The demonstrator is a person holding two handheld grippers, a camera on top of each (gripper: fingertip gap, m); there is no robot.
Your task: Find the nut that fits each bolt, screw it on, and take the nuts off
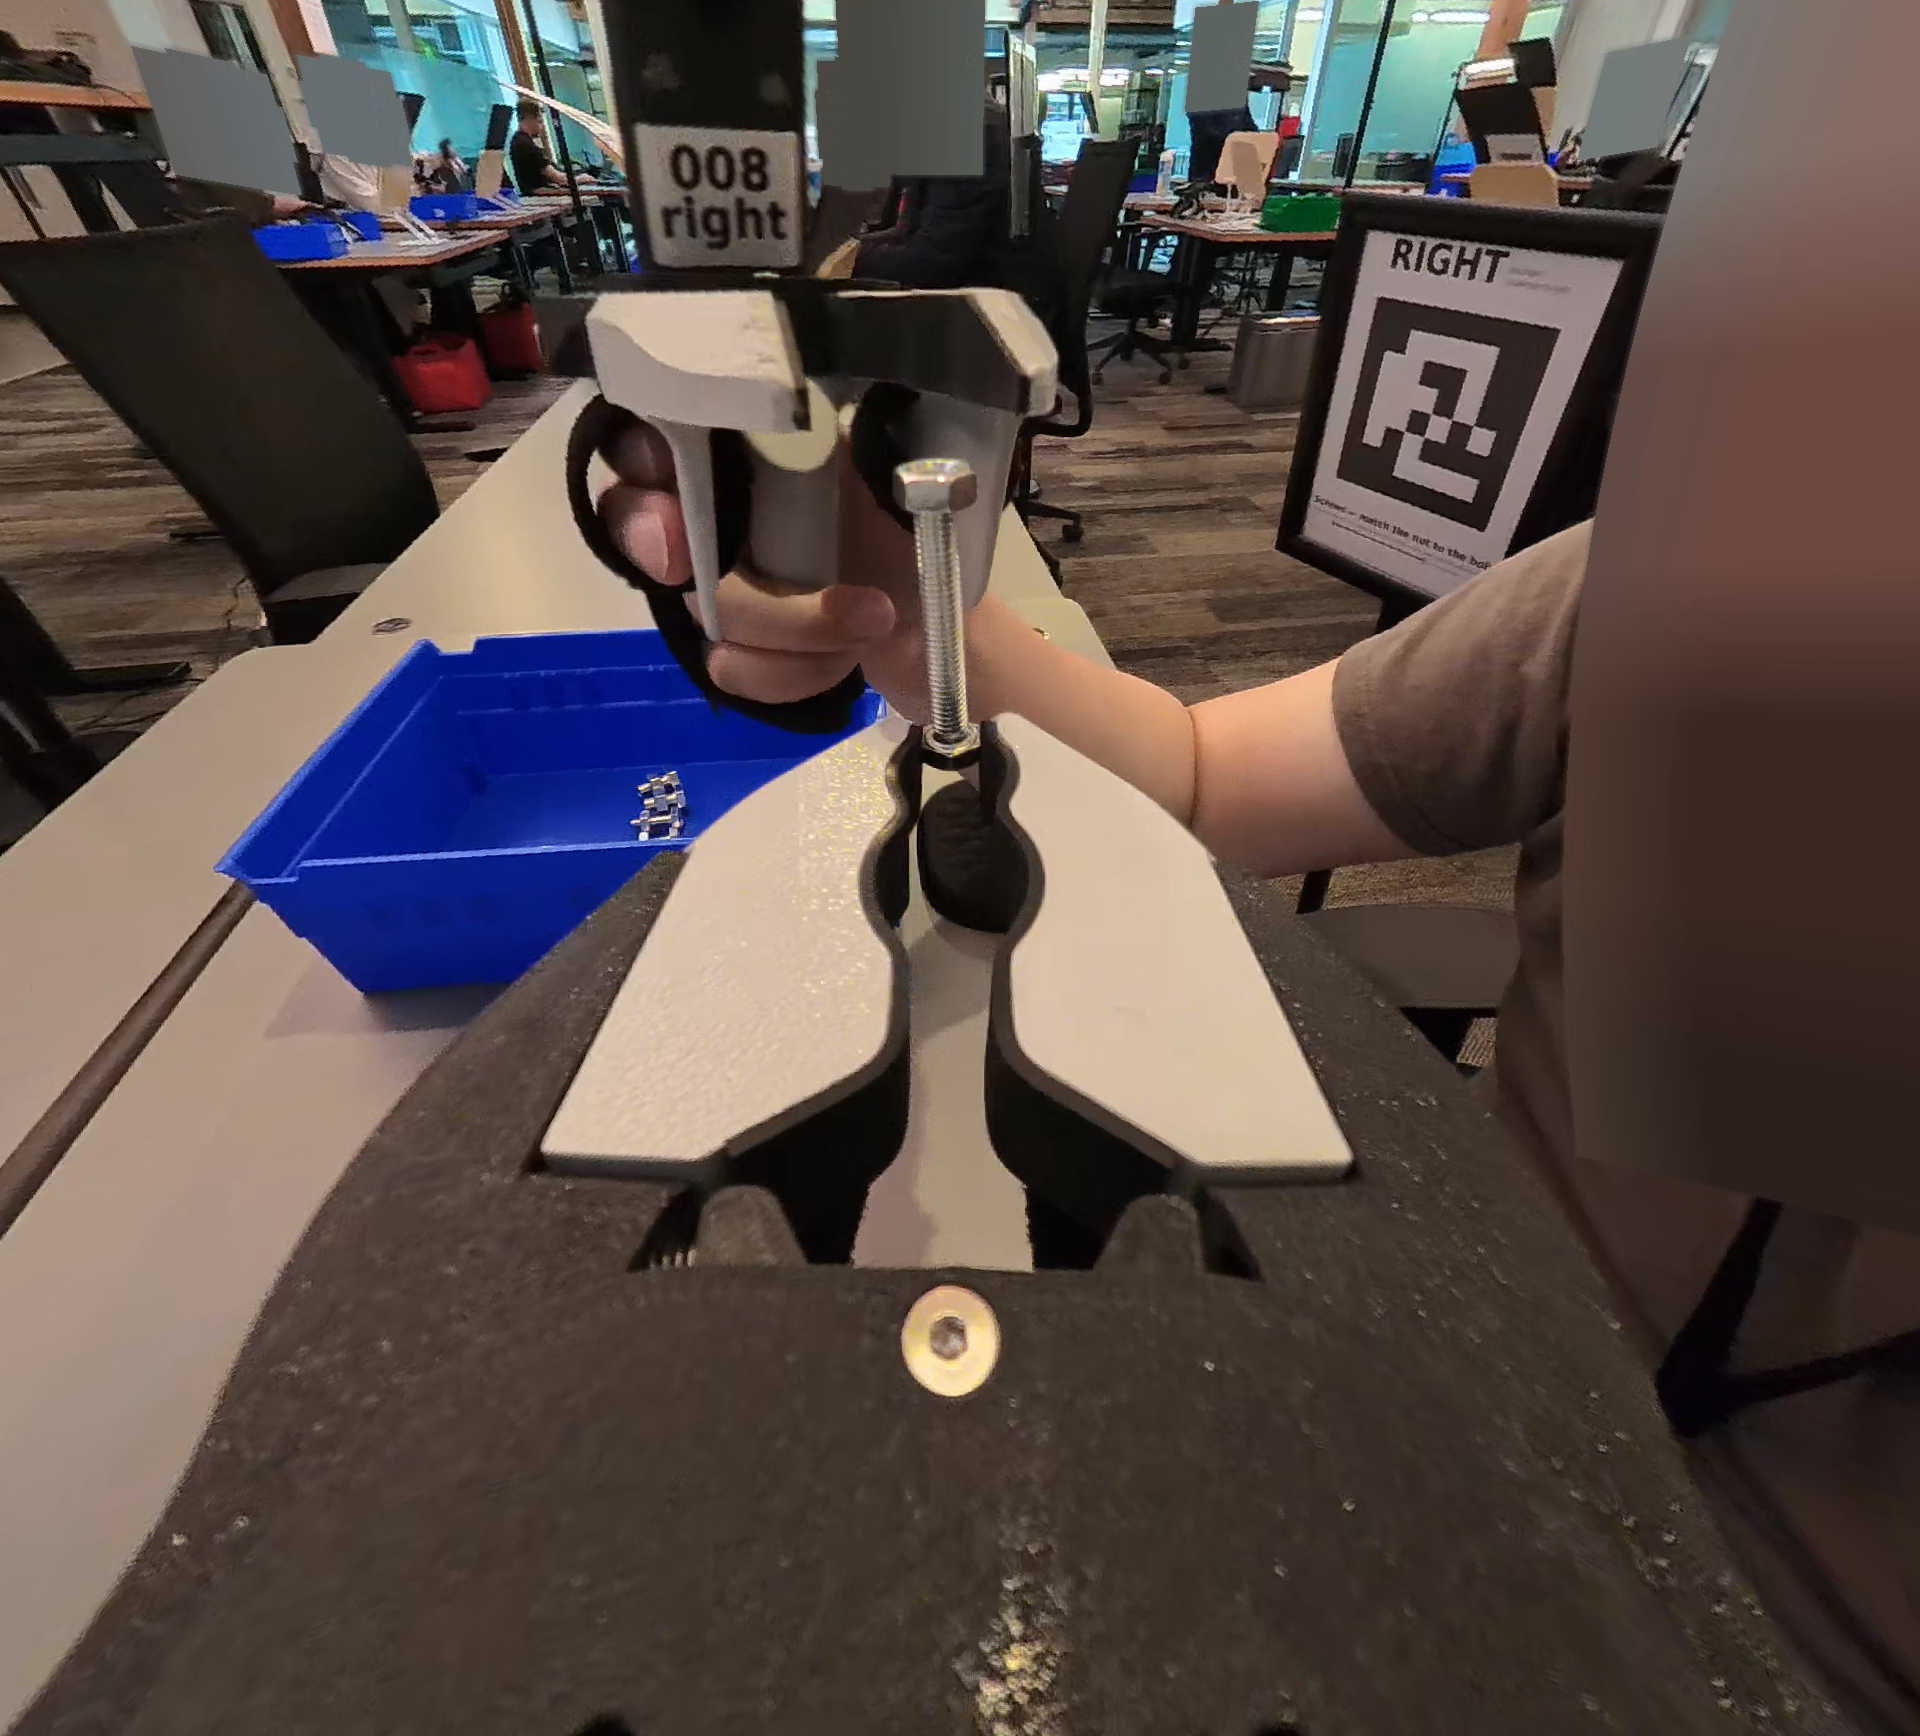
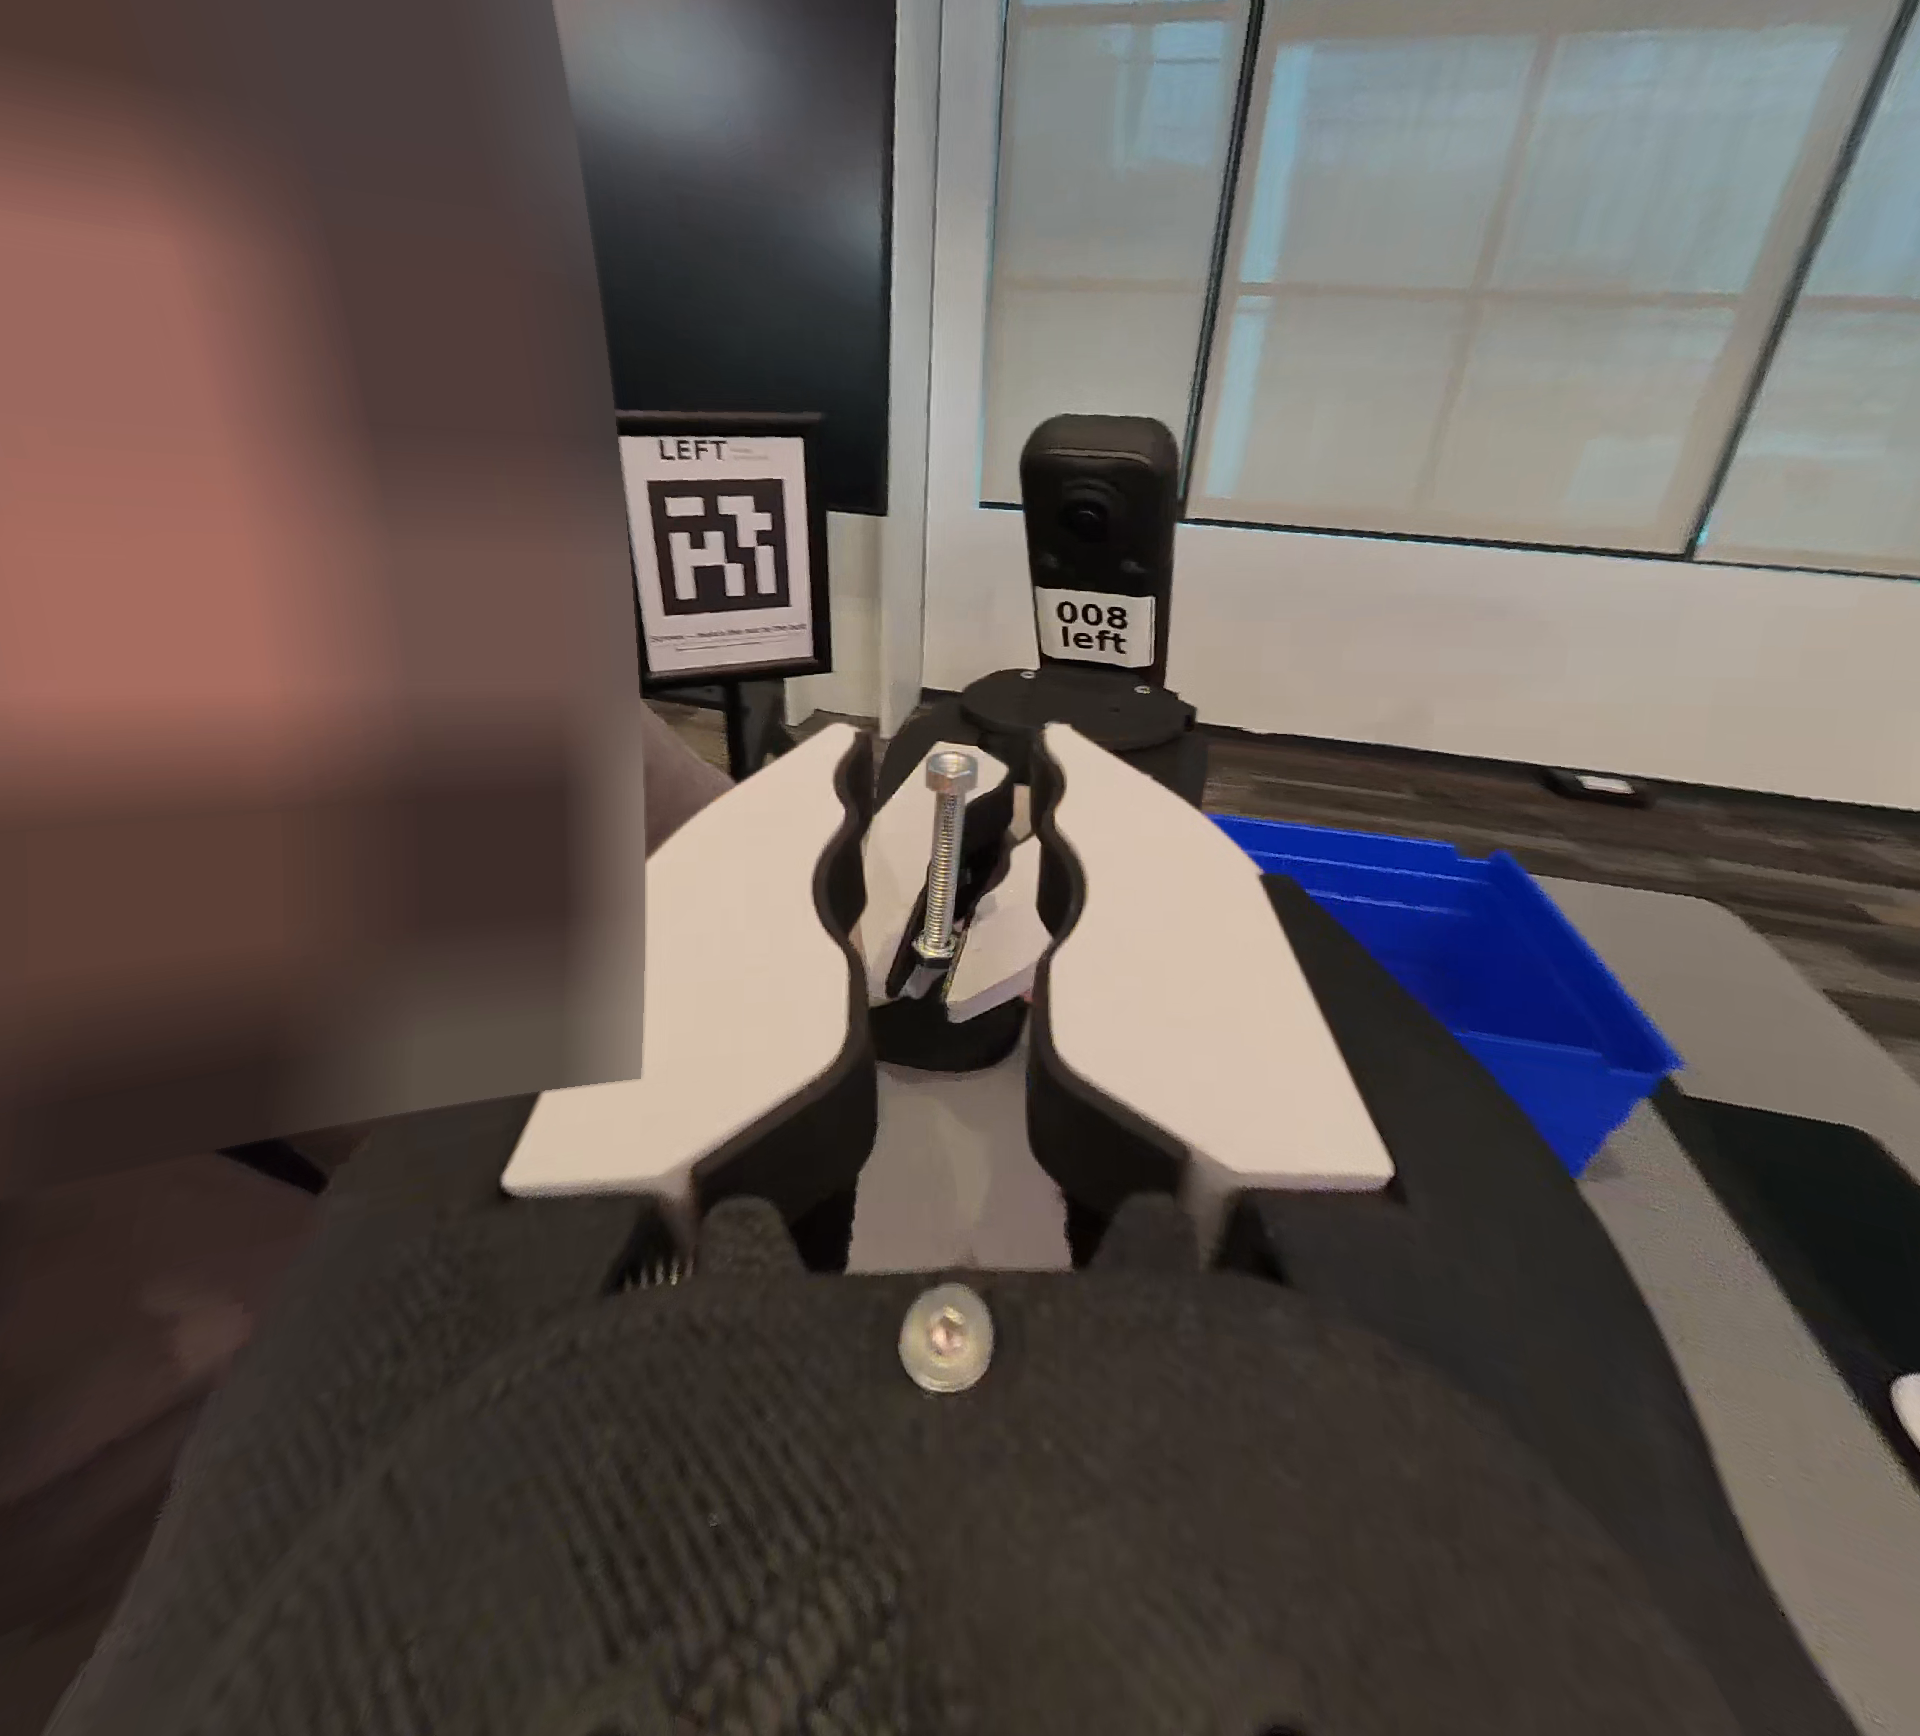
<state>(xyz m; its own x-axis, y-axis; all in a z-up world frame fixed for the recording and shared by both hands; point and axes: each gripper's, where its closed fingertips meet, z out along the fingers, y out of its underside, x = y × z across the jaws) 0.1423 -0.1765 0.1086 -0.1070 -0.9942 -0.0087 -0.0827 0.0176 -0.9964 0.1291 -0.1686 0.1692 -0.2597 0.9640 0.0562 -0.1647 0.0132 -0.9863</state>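
Office desks and chairs fill the background behind our grey table (image 1: pixel 135 865). At left sits the blue bin (image 1: pixel 416 897) with a few loose nuts (image 1: pixel 660 803) in it. Our left claw (image 1: pixel 951 756) pinches a nut (image 1: pixel 948 744) on the bolt's (image 1: pixel 940 590) lower end. Our right claw (image 2: pixel 951 813) stands open around the upright bolt without gripping it. We judge the threading step in hand; next the right claw must close on the bolt's head and turn.

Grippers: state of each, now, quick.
Left gripper: shut on the small nut at the tip of the long silver hex-head bolt.
Right gripper: open, around the bolt without touching it.
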